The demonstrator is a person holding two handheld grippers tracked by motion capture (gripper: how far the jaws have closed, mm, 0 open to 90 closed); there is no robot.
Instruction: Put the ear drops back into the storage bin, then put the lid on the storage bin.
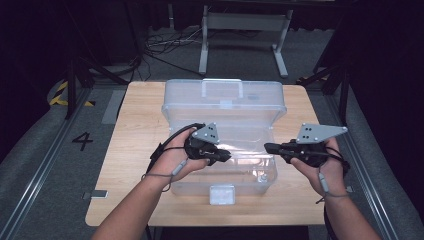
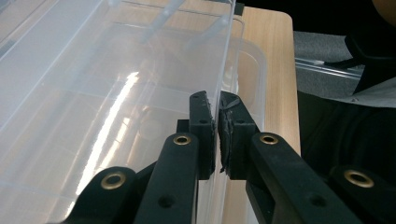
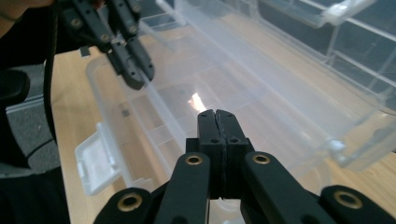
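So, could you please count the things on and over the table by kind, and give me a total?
Clear plastic storage box: 1
White latch on its front: 1
Wooden table: 1
Hand-held grippers: 2, the left gripper and the right gripper
Total: 5

One clear plastic box (image 1: 223, 107), two white latches (image 1: 222, 194), one wooden table (image 1: 135, 130), two hand-held grippers.
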